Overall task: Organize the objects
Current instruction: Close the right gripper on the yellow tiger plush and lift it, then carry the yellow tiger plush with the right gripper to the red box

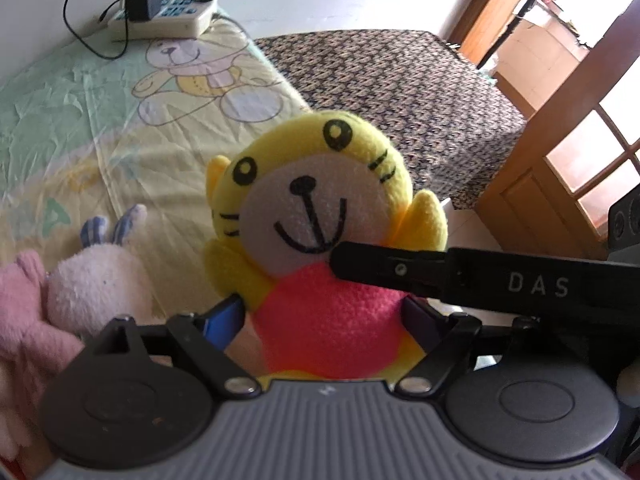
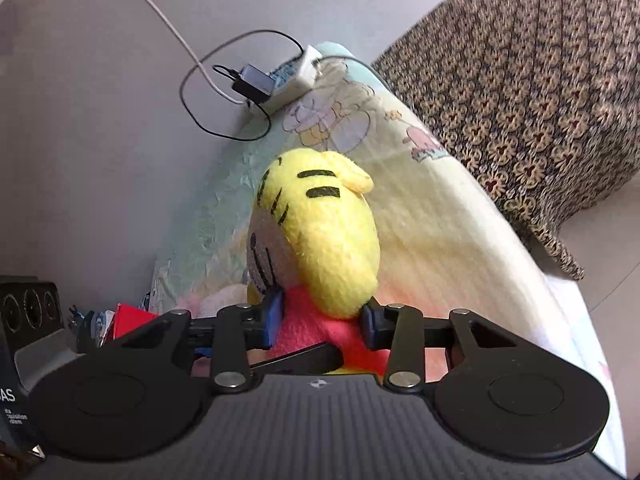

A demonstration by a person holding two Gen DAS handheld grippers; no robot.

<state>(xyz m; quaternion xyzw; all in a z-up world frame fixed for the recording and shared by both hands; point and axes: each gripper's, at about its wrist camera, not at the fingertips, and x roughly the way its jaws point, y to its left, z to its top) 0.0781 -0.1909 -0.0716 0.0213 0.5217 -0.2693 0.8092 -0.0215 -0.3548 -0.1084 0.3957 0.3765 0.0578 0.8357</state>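
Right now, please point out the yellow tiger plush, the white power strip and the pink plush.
yellow tiger plush (image 1: 316, 216): left wrist view, on its white face.
white power strip (image 1: 176, 24): left wrist view, on its side wall.
pink plush (image 1: 24, 320): left wrist view, on its fuzzy body.

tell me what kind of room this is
Probably a bedroom at home: a bed under a cartoon-bear sheet, soft toys such as the yellow cat plush and a white bunny, a power strip by the wall, and a wooden glazed door.
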